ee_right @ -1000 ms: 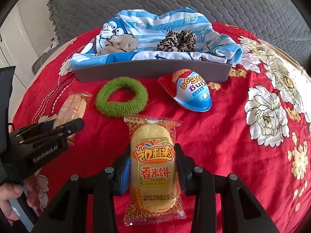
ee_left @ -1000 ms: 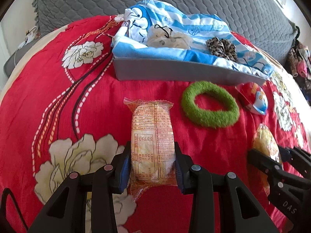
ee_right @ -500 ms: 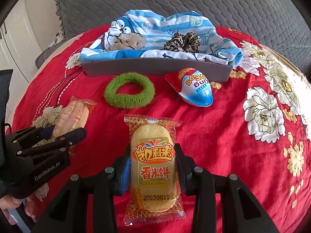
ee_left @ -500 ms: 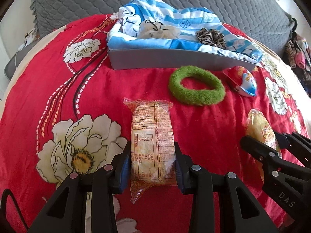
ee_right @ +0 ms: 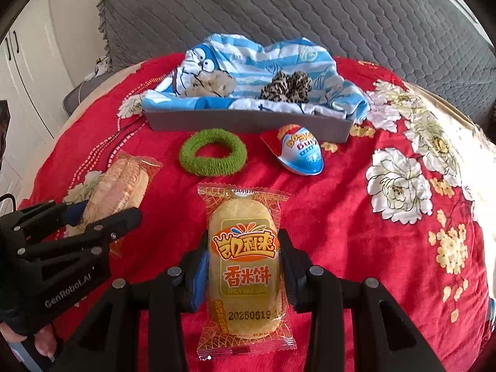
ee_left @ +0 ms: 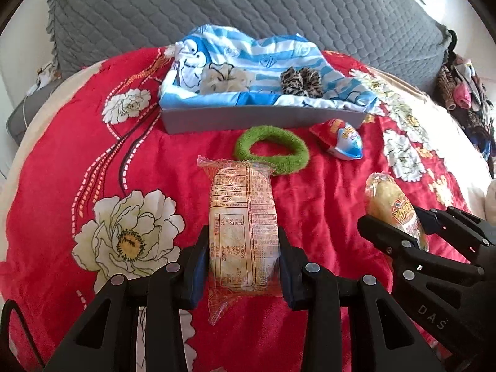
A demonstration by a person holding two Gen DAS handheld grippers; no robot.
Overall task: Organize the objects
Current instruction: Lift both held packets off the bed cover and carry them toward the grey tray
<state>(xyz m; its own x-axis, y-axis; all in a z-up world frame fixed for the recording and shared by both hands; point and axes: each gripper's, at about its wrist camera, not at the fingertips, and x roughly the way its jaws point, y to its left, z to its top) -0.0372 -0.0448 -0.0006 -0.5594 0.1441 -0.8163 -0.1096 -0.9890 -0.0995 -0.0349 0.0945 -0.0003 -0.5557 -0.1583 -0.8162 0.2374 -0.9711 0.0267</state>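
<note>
Left gripper (ee_left: 243, 263) clamped on rice cracker packet (ee_left: 240, 229) at lower centre, right gripper (ee_right: 243, 266) clamped on spicy rice cracker packet (ee_right: 245, 266) at lower centre, grey tray (ee_left: 263, 119) located at upper centre

Tray (ee_left: 263, 119) at back of bed (ee_left: 93, 161), cloth (ee_left: 263, 59) inside. Two scrunchies (ee_left: 300, 82) on cloth, right of pale hair tie (ee_left: 223, 82). Ring scrunchie (ee_left: 272, 150) before tray; egg-shaped pack (ee_left: 344, 141) right of it. Nearer: two snack packs, one (ee_left: 241, 226) between left fingers, other (ee_right: 245, 263) between right fingers.
</note>
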